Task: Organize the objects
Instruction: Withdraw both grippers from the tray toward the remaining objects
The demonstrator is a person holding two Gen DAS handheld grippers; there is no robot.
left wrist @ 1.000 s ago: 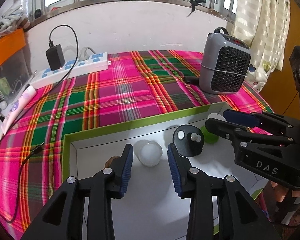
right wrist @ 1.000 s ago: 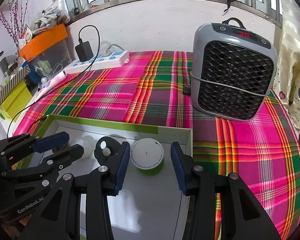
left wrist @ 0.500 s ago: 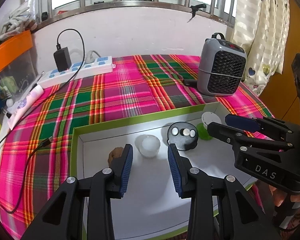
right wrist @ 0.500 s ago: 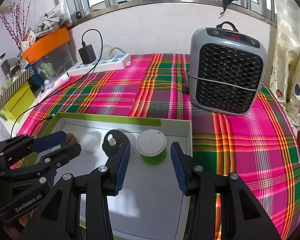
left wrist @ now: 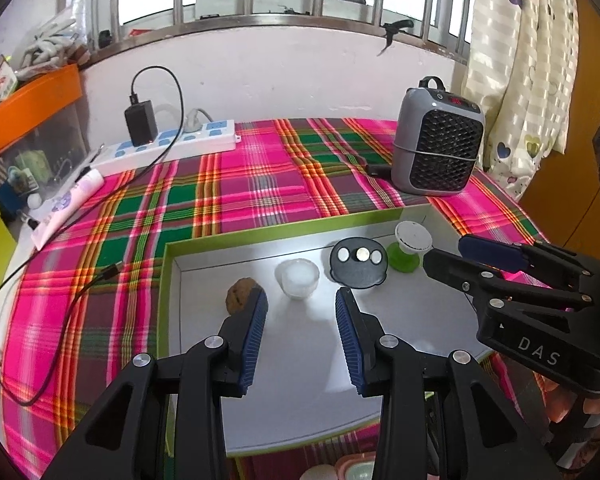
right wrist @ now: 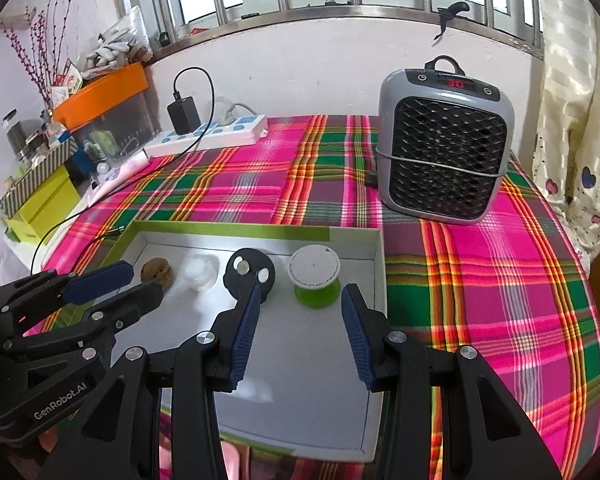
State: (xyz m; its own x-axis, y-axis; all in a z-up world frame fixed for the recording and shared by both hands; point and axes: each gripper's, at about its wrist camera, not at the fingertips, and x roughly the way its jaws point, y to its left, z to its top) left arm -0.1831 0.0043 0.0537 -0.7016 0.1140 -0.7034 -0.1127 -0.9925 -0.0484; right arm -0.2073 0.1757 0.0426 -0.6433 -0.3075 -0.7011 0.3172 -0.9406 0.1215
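A green-rimmed white box (left wrist: 260,236) (right wrist: 236,229) lies on the plaid cloth. Along its far wall stand a brown walnut (left wrist: 239,299) (right wrist: 156,272), a clear white cup (left wrist: 298,278) (right wrist: 199,272), a black plug adapter (left wrist: 358,263) (right wrist: 249,274) and a green spool with a white top (left wrist: 408,246) (right wrist: 315,278). My left gripper (left wrist: 300,312) is open and empty above the box floor, just short of the cup. My right gripper (right wrist: 300,306) is open and empty, just short of the spool; it also shows in the left wrist view (left wrist: 468,254).
A grey fan heater (left wrist: 436,148) (right wrist: 444,144) stands on the cloth at the back right. A white power strip (left wrist: 168,146) (right wrist: 212,132) with a black charger lies by the back wall. A cable (left wrist: 60,292) trails along the left. Storage boxes (right wrist: 40,204) stand at the left edge.
Both grippers have pulled back and up from the box, still open. The cup, adapter and spool now lie farther ahead, and the walnut has come into full view.
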